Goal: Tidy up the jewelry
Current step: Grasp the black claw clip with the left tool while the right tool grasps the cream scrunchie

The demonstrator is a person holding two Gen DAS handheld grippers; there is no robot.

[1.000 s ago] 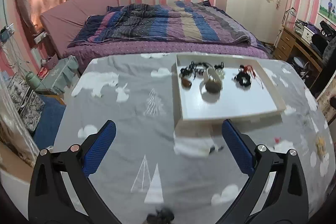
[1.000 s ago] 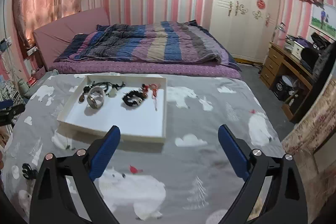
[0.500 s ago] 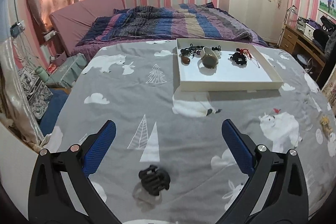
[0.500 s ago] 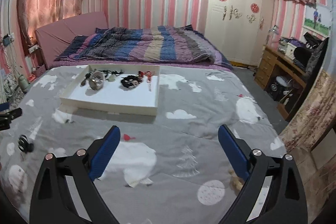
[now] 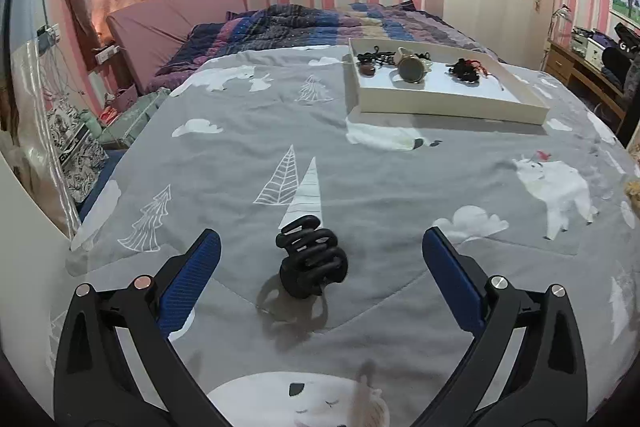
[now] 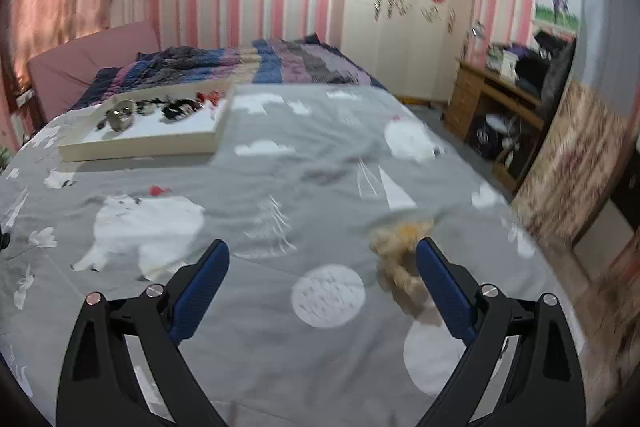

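On the grey printed bedspread [image 5: 400,187], a white tray [image 5: 448,105] of jewelry sits well ahead of both tongs. Only the left wrist view shows a black claw clip [image 5: 310,259] lying between the spread-apart left tongs [image 5: 320,281]. Only the blurred right wrist view shows a tan scrunchie [image 6: 400,251] touching the inner finger of the wide-apart right tongs [image 6: 322,285].

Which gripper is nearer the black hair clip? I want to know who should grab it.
Left. The hair clip lies between the open fingers of the left gripper. The right gripper is off over a tan scrunchie.
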